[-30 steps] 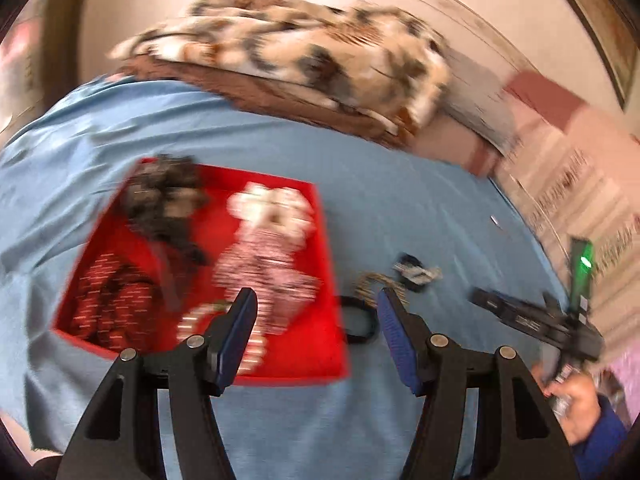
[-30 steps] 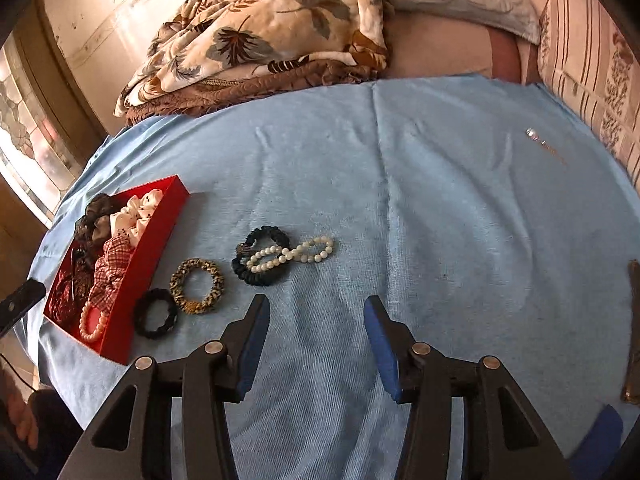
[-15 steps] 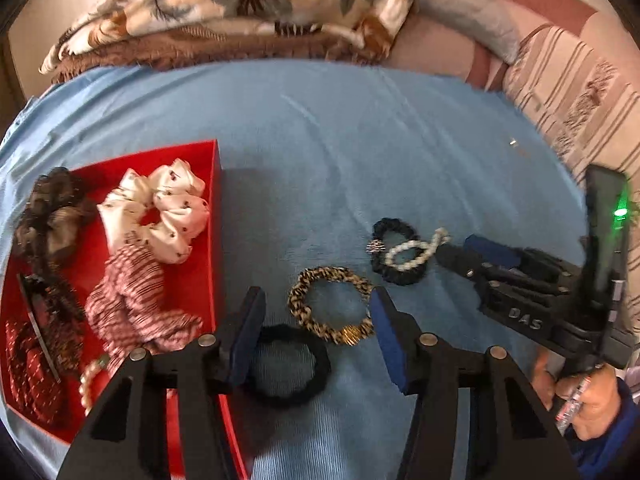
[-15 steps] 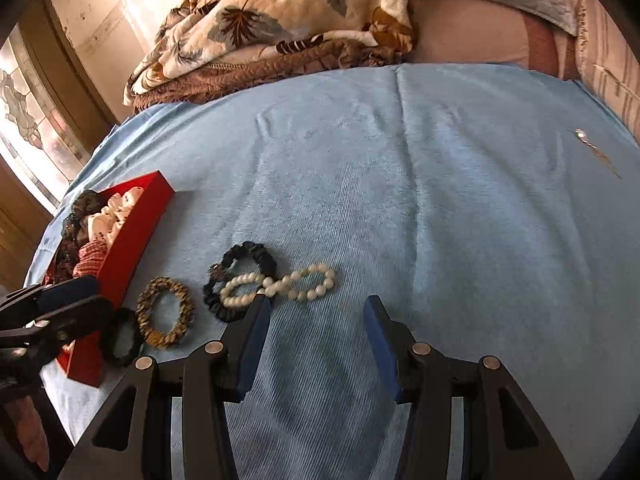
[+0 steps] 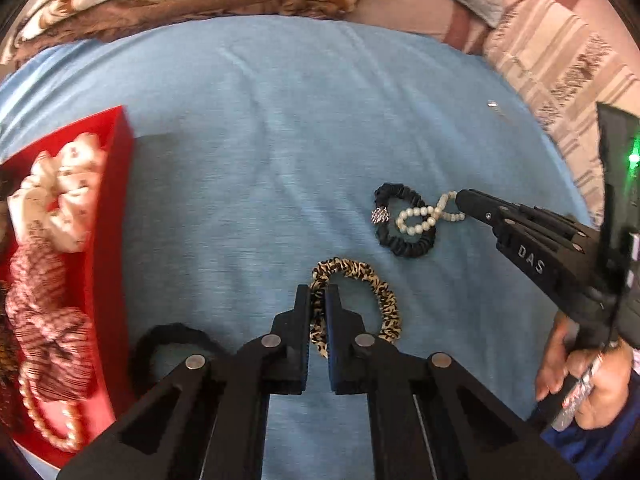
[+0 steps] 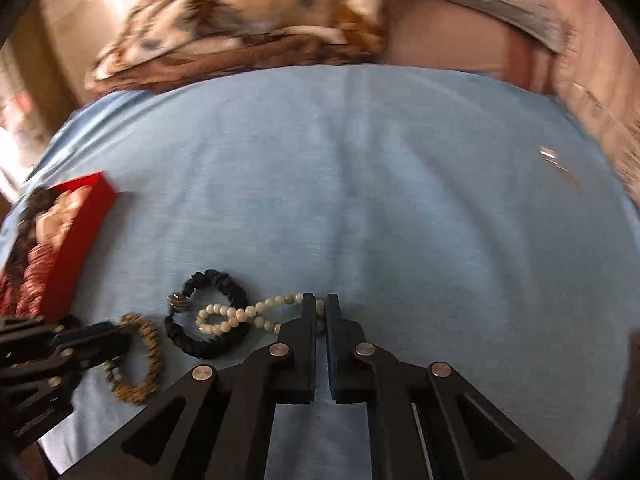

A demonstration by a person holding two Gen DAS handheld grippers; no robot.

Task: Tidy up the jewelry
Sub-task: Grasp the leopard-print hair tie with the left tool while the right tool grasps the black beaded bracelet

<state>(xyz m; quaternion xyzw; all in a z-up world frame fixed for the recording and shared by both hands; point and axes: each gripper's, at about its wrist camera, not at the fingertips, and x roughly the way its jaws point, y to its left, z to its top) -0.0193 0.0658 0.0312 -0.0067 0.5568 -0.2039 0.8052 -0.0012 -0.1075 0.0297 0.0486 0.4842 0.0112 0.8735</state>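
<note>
While scrunchies (image 5: 60, 200) fill red tray (image 5: 116, 216) — claws grip bracelets.

Sheet (image 5: 280, 128): matt blue woven cloth. Leopard scrunchie (image 5: 360, 300): printed fabric. Beads (image 6: 240, 314): glossy pearl. Tray (image 5: 110, 240): smooth red. Grippers (image 5: 318, 300) (image 6: 318, 312): matt black plastic, metal rivets.

Home bedroom: blue bedsheet (image 5: 280, 128), rumpled floral blanket (image 6: 248, 24), striped pillow (image 5: 560, 56) at bed's head
</note>
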